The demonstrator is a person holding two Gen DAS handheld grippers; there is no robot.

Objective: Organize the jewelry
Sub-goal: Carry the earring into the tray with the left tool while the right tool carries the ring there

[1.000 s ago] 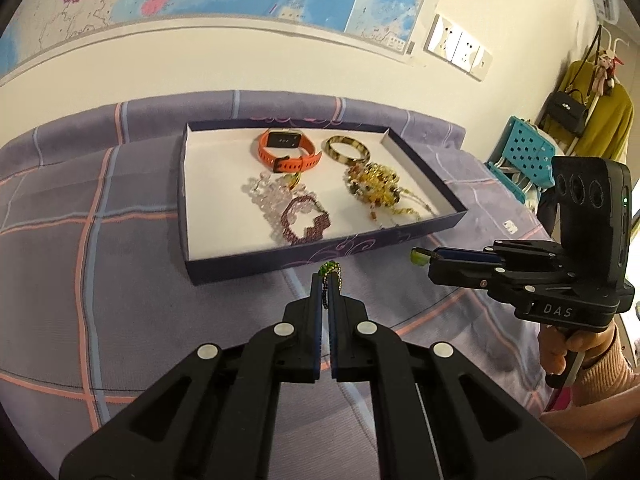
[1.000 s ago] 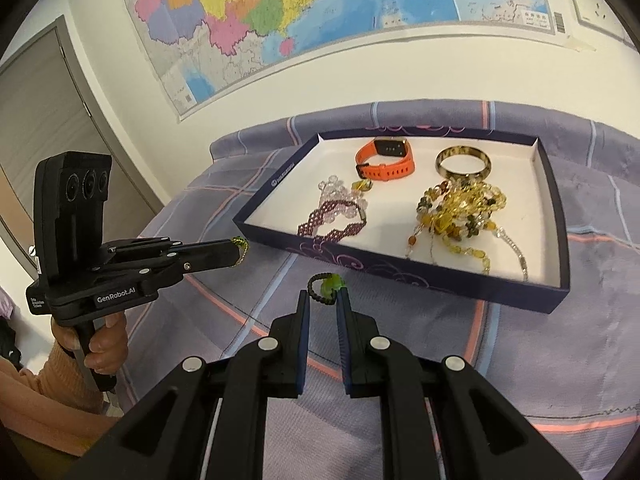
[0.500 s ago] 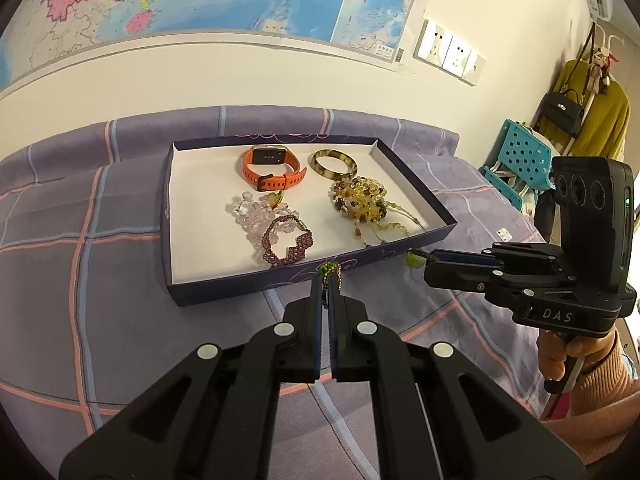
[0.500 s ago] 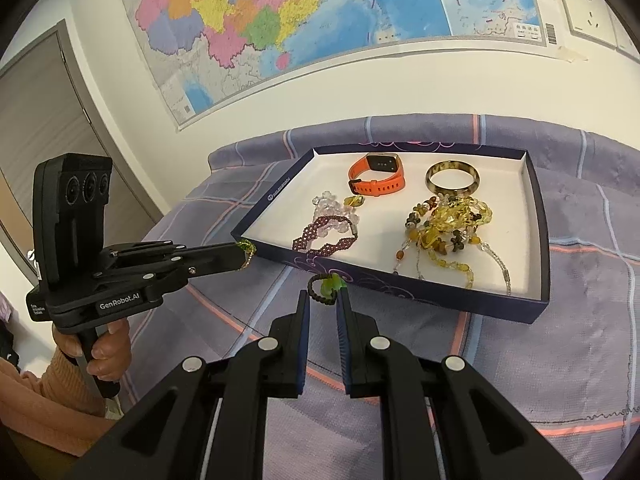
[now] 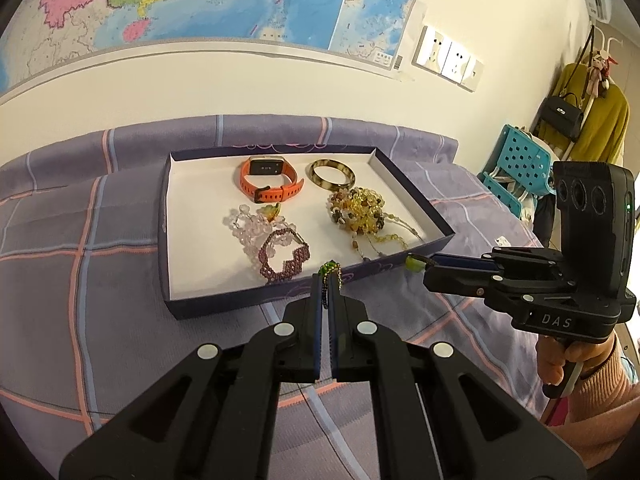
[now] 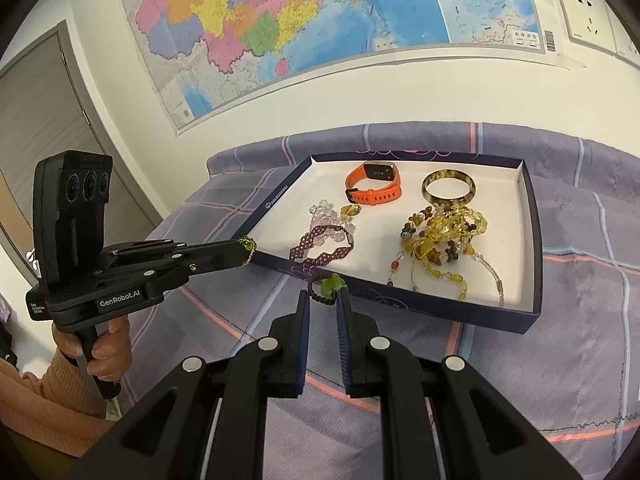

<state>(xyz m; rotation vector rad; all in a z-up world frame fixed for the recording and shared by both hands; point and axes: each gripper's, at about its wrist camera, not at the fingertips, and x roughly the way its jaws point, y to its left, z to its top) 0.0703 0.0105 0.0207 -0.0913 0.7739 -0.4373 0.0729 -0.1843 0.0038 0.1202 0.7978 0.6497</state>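
pinching a thin gold chain with a green bead (image 5: 330, 273), your left gripper (image 5: 327, 280) is fully closed on it, just short of the tray (image 5: 408, 181)'s near edge. your right gripper (image 6: 322, 294) clamps a dark cord bracelet with a green charm (image 6: 325, 289), also short of that edge. inside lie an orange watch (image 5: 269, 181), a bangle (image 5: 333, 174) and an amber bead tangle (image 5: 358, 210). dropping either piece onto that tangle could snag it; releasing early would likely leave it on the checked cloth (image 5: 80, 280).
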